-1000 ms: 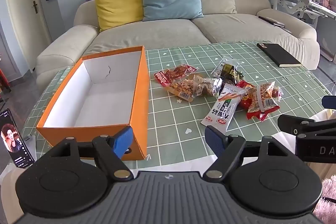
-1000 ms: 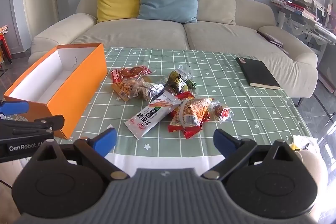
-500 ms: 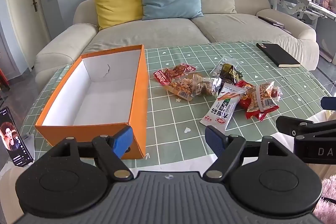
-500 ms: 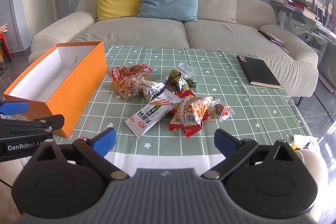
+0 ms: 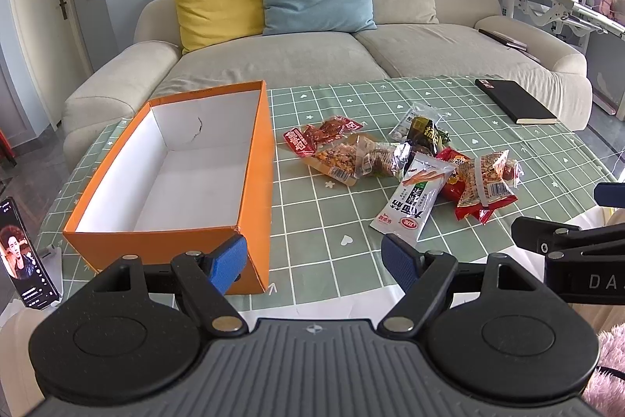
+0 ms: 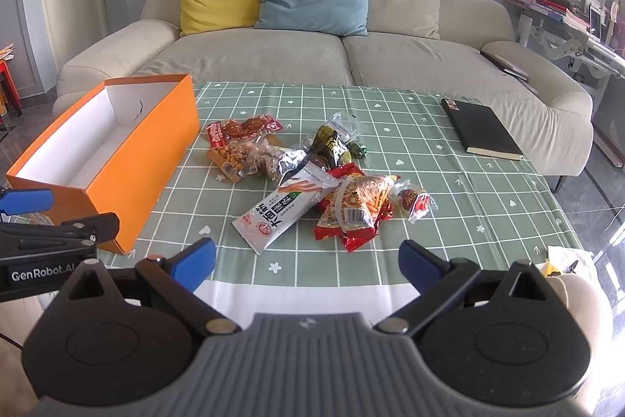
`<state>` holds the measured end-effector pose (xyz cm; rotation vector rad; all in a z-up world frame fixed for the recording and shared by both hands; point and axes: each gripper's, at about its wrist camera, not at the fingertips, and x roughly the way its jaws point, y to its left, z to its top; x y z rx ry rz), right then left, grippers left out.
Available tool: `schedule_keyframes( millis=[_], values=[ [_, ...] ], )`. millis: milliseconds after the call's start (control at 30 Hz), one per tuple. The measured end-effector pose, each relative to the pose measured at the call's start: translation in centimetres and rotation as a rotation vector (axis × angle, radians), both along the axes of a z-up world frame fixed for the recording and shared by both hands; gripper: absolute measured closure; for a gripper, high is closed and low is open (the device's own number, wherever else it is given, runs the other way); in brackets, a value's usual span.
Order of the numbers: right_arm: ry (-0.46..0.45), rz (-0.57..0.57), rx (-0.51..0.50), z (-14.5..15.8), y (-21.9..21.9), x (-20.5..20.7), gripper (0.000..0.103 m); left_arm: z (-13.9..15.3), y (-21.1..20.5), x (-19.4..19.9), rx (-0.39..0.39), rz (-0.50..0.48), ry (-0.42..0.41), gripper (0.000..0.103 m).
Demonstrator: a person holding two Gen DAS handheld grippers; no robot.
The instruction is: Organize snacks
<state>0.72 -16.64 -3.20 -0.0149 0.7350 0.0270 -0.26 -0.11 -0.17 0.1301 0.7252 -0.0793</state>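
Note:
An empty orange box [image 5: 250, 182] [image 6: 148, 151] with a white inside stands on the left of the green checked tablecloth [image 5: 332, 233]. To its right lies a loose pile of snack packets: a white packet [image 5: 414, 198] [image 6: 285, 206], a red and yellow one [image 5: 484, 182] [image 6: 355, 206], a dark green one [image 5: 424, 133] and a red one [image 5: 320, 135]. My left gripper [image 5: 314, 260] hangs open near the table's front edge, by the box's near corner. My right gripper [image 6: 306, 264] is open too, in front of the pile, nothing between its fingers.
A black notebook [image 6: 480, 131] lies at the table's far right. A phone [image 5: 21, 253] stands propped at the left edge. Behind the table is a beige sofa [image 5: 312, 53] with yellow, blue and beige cushions. A desk [image 6: 566, 26] stands at the right.

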Motion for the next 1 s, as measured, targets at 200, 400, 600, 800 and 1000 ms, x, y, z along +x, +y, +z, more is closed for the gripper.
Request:
schedule_keyframes(
  millis=[200,400,600,800,1000],
  values=[
    [0.004,0.0,0.003,-0.1,-0.03,-0.01,0.006,0.0,0.01,0.01,0.0,-0.001,0.002,0.011],
    [0.012,-0.004,0.008,0.01,-0.16,0.17,0.006,0.0,0.01,0.03,-0.002,0.0,0.003,0.011],
    [0.014,-0.004,0.008,-0.02,-0.14,0.14,0.006,-0.01,-0.02,0.03,-0.002,0.0,0.003,0.011],
    [0.021,-0.006,0.011,-0.07,-0.15,0.15,0.006,-0.04,0.0,0.08,-0.003,-0.001,0.005,0.011],
    [0.029,-0.006,0.013,-0.05,-0.25,0.29,0.005,-0.06,-0.09,0.08,-0.004,-0.001,0.005,0.011]
  ],
)
